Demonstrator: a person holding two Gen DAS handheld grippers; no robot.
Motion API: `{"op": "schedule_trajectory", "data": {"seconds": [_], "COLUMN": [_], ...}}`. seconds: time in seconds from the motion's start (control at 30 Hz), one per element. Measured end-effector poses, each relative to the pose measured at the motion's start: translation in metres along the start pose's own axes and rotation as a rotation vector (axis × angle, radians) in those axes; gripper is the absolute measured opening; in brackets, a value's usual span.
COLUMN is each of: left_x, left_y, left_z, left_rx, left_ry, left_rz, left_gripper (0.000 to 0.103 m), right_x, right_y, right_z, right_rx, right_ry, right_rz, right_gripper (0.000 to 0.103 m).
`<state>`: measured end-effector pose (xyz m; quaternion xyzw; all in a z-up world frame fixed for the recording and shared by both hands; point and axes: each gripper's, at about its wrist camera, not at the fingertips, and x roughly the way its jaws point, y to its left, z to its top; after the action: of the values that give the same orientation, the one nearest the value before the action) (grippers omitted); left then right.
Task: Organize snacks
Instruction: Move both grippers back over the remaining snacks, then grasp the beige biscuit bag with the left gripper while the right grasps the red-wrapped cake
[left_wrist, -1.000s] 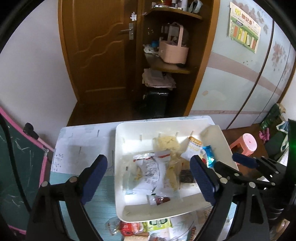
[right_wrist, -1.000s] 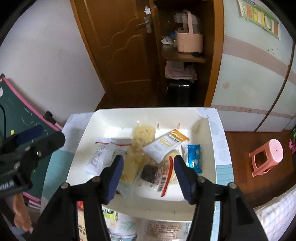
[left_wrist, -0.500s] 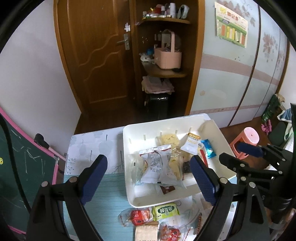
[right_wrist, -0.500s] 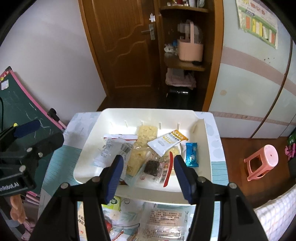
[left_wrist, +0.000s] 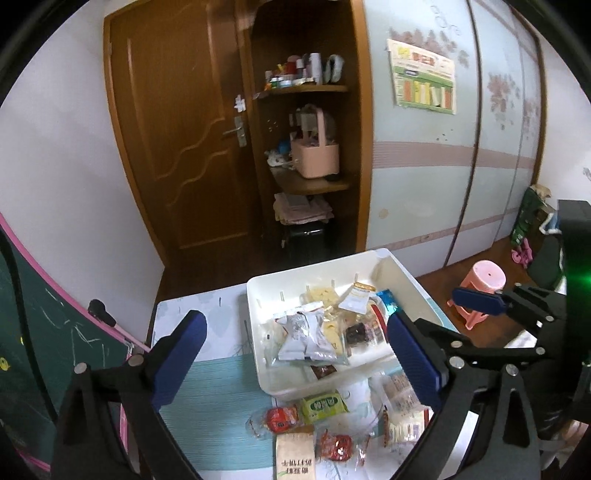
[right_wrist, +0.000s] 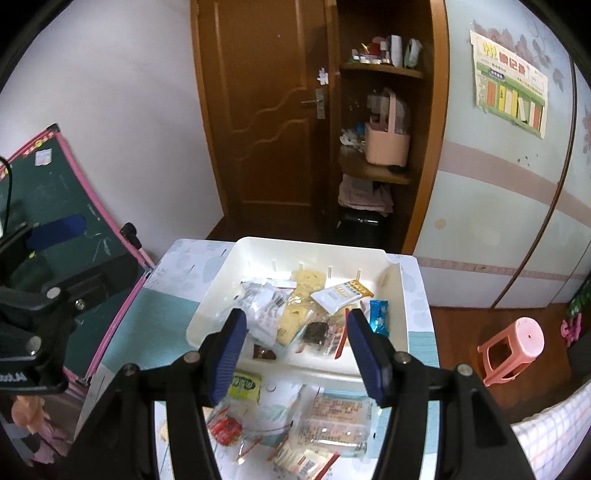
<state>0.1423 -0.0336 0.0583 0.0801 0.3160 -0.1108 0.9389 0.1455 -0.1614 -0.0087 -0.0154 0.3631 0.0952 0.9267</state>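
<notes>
A white tray on a small table holds several snack packets, among them a white crinkled bag and a blue packet. Loose snacks lie on the table in front of it: a green packet, red packets, a brown packet and a clear cracker pack. My left gripper is open and empty, held above the table. My right gripper is open and empty above the tray's near edge.
A green chalkboard with a pink frame leans left of the table. A pink stool stands on the floor at the right. Behind are a wooden door and shelves with a pink basket.
Both grippers have pulled back and up from the tray, so more of the room and the loose snacks in front of the tray show. Both stay open and empty.
</notes>
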Motion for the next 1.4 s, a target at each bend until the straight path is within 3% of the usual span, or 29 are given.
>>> {"op": "schedule_trajectory", "data": {"seconds": [0.27, 0.4, 0.63, 0.9, 1.2, 1.4], "left_x": [-0.02, -0.008, 0.041, 0.097, 0.122, 0.135], "left_y": [-0.001, 0.004, 0.013, 0.024, 0.024, 0.026], "left_z": [-0.048, -0.082, -0.158, -0.231, -0.258, -0.259], "left_rx": [0.009, -0.009, -0.073, -0.184, -0.215, -0.226], "left_ry": [0.009, 0.068, 0.244, 0.436, 0.503, 0.526], "left_rz": [0.02, 0.021, 0.034, 0.03, 0.024, 0.023], "left_gripper": [0.098, 0.098, 0.098, 0.098, 0.098, 0.098], "right_x": [0.002, 0.014, 0.048, 0.076, 0.093, 0.103], "right_y": [0.006, 0.003, 0.008, 0.026, 0.046, 0.054], "right_z": [-0.042, -0.071, -0.126, -0.163, -0.171, -0.172], "right_rx": [0.004, 0.043, 0.093, 0.044, -0.064, -0.093], "right_ry": [0.052, 0.091, 0.173, 0.224, 0.237, 0.261], "right_rz": [0.001, 0.036, 0.109, 0.137, 0.159, 0.185], "right_gripper": [0.057, 0.057, 0.057, 0.057, 0.057, 0.057]}}
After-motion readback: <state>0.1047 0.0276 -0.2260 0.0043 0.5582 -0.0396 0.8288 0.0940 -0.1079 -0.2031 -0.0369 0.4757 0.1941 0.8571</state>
